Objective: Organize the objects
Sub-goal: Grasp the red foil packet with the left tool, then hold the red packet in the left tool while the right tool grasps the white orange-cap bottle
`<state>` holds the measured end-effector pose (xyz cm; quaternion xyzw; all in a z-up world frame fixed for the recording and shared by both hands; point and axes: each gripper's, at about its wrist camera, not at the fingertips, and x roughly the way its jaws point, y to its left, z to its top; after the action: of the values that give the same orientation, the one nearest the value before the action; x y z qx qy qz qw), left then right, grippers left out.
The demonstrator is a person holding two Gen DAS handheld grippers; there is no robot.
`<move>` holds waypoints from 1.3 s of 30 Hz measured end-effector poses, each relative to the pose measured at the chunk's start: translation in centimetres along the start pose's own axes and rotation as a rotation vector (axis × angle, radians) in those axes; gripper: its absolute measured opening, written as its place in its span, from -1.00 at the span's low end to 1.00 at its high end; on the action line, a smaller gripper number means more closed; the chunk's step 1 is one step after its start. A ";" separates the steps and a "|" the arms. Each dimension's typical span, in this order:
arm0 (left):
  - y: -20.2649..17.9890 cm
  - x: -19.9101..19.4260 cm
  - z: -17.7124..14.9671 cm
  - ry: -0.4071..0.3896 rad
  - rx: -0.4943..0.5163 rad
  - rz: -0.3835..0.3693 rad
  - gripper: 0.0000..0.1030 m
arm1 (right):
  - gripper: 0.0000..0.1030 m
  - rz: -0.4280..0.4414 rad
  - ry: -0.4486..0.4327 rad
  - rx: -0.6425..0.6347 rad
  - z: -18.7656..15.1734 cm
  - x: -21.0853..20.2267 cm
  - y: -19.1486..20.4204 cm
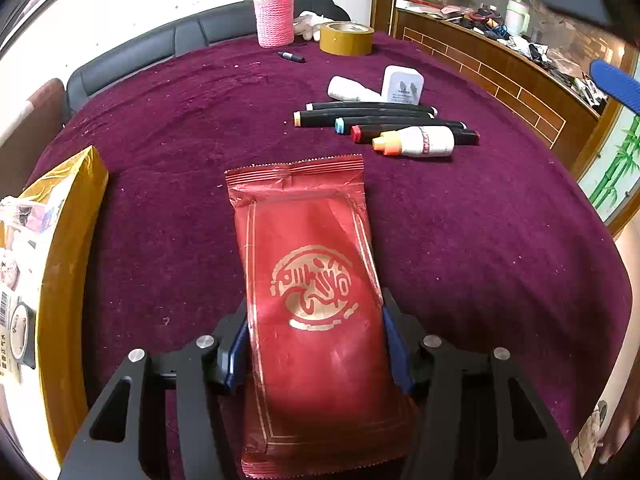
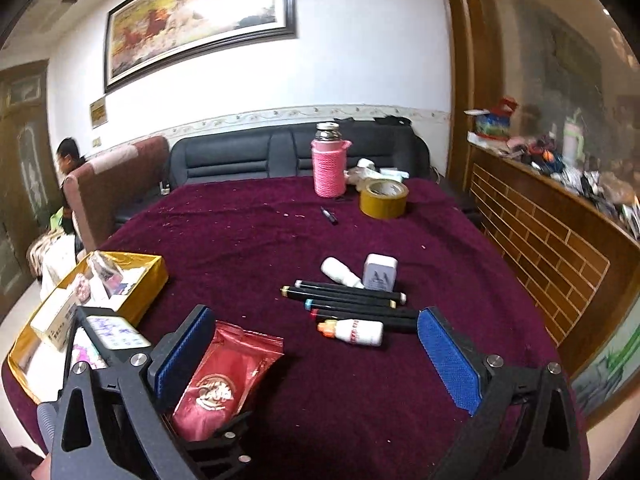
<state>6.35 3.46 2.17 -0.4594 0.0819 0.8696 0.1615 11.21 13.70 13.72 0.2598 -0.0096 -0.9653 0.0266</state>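
Left gripper (image 1: 316,344) pitched steeply down toward the table, blue pads (image 1: 237,354) pressed against both long edges of the red foil packet (image 1: 308,280), jaws about half closed, black linkage arms spread symmetrically behind. Right gripper (image 2: 316,360) angled shallowly downward, jaws spread wide with nothing between the blue pads (image 2: 450,360), held above the tabletop. In the right wrist view the left gripper sits low and to the left, just beside the right gripper's left finger; the person's hands are not clearly visible.
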 end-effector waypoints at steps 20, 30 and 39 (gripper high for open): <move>0.1 -0.8 -0.5 -0.002 -0.032 -0.012 0.01 | 1.00 -0.027 0.060 0.164 -1.0 1.1 -4.5; 3.4 -3.8 -0.6 -0.076 -0.141 -0.055 0.00 | 1.00 -0.032 0.102 0.176 -1.5 1.8 -4.5; 5.6 -6.1 -1.0 -0.117 -0.196 -0.066 0.00 | 1.00 -0.033 0.127 0.149 -1.8 2.2 -3.7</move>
<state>8.36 -3.31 6.65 -0.4240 -0.0283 0.8929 0.1489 10.02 17.21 10.90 0.3216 -0.0753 -0.9438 -0.0080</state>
